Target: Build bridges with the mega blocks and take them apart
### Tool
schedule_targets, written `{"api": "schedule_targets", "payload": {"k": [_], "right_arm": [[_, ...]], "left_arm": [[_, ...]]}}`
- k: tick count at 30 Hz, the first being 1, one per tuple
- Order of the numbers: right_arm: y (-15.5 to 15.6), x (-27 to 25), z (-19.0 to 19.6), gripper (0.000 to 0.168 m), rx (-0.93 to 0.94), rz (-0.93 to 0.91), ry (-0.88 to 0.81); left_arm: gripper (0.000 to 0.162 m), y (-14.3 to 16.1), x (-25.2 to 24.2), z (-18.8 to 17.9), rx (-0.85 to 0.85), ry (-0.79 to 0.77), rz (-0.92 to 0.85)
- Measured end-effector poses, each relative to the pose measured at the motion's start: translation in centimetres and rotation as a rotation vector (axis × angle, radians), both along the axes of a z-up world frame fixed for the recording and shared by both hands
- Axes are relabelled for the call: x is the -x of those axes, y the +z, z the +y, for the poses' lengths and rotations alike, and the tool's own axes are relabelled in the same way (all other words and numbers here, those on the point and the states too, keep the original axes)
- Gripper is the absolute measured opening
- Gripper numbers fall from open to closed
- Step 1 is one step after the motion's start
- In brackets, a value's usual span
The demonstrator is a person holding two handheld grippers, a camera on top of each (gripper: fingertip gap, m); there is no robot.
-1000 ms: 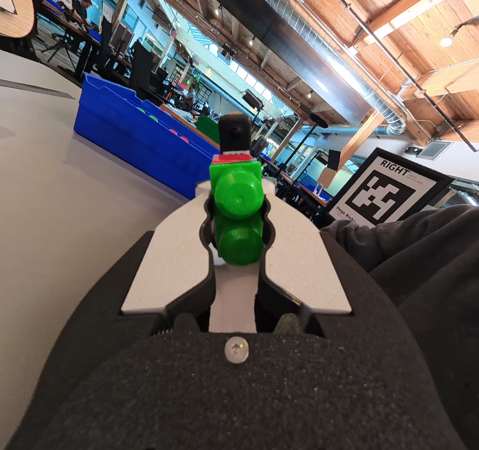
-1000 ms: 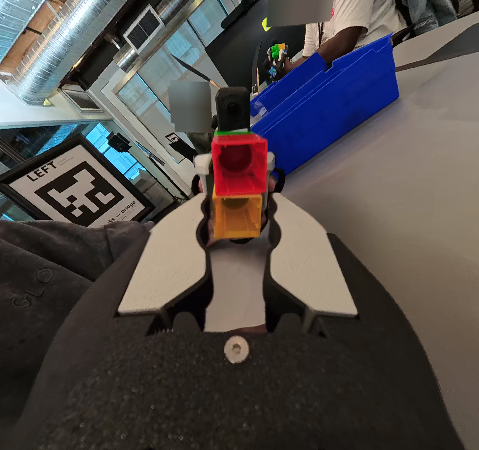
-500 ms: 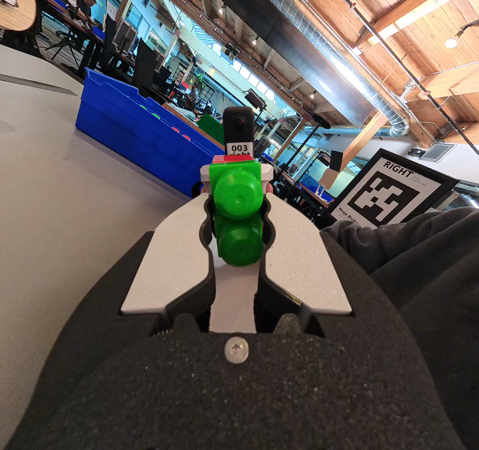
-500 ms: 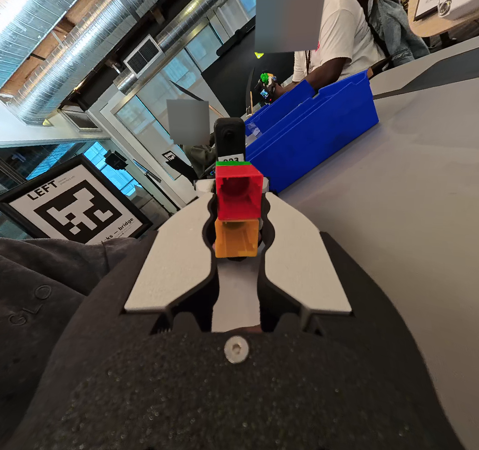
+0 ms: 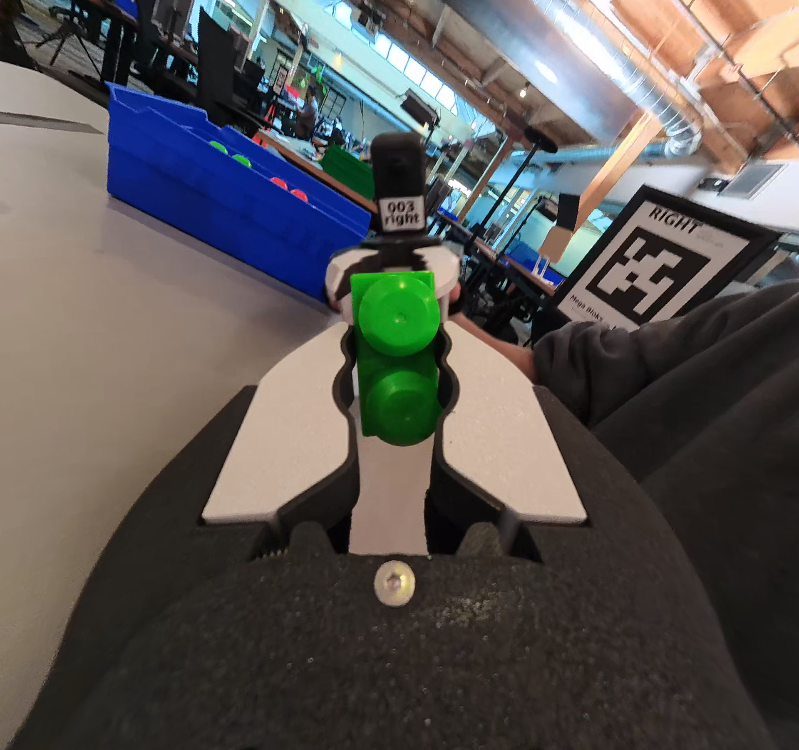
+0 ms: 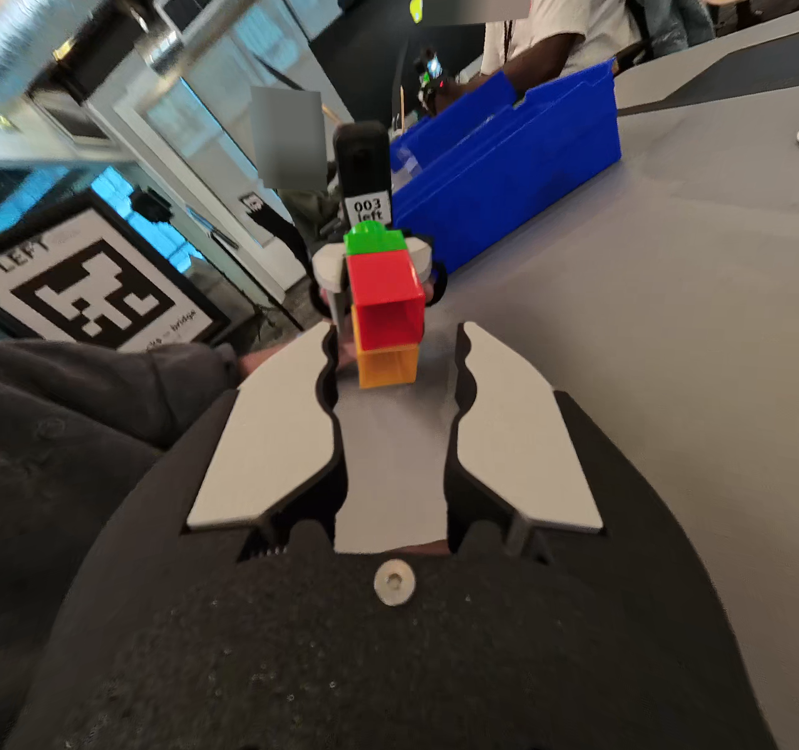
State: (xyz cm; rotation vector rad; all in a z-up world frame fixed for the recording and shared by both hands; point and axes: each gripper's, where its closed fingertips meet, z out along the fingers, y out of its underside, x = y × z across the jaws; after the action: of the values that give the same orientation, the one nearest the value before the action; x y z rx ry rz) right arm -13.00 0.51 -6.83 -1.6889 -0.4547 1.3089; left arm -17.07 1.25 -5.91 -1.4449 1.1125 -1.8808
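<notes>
Green plastic filled the left wrist view: the green block [image 5: 395, 359] sat between the two white fingers of the left gripper [image 5: 394, 366], studs facing the camera, and the jaws were closed tight on its sides. In the right wrist view the same green block [image 6: 374, 240] had a red block [image 6: 385, 297] and an orange block [image 6: 387, 366] stuck under it, hollow ends facing the camera. The little stack hung in the air above the grey table [image 6: 648, 297].

The right gripper [image 6: 394, 362] had its jaws spread wide — the orange block sat between the tips, but neither finger touched it. A blue bin [image 5: 225, 193] with more blocks in it stood well apart on the table, and a marker sign [image 5: 648, 271] leaned near the person's dark sleeve [image 5: 691, 383].

It looked like a taking-apart step. To do it well, the right gripper should go forward until its fingers are beside the red or orange block, then close on the flat sides, not the corners. The left one should squeeze hard and keep steady. A small tilt while pulling would pop the studs loose better than a straight tug — a hard yank could send a block flying off the table.
</notes>
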Motion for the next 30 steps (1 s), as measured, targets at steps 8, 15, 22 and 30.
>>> {"api": "schedule_targets", "payload": {"k": [8,15,22,30], "right_arm": [[-0.4,1.9,-1.8,0.059,-0.081,-0.491,0.258],[-2.3,4.0,-1.6,0.043,0.011,-0.744,0.461],[-1.0,3.0,-0.8,0.037,-0.065,-0.648,0.325],[1.8,-0.3,-0.9,0.037,-0.305,-0.341,-0.138]], "left_arm": [[0.035,-1.5,0.4,-2.2,-0.094,-0.153,0.09],[0.035,-1.9,-0.4,-2.8,-0.124,-0.163,0.107],[0.074,0.8,0.8,-0.9,0.005,0.009,0.028],[0.093,0.0,8.8,0.7,-0.028,0.572,0.11]]}}
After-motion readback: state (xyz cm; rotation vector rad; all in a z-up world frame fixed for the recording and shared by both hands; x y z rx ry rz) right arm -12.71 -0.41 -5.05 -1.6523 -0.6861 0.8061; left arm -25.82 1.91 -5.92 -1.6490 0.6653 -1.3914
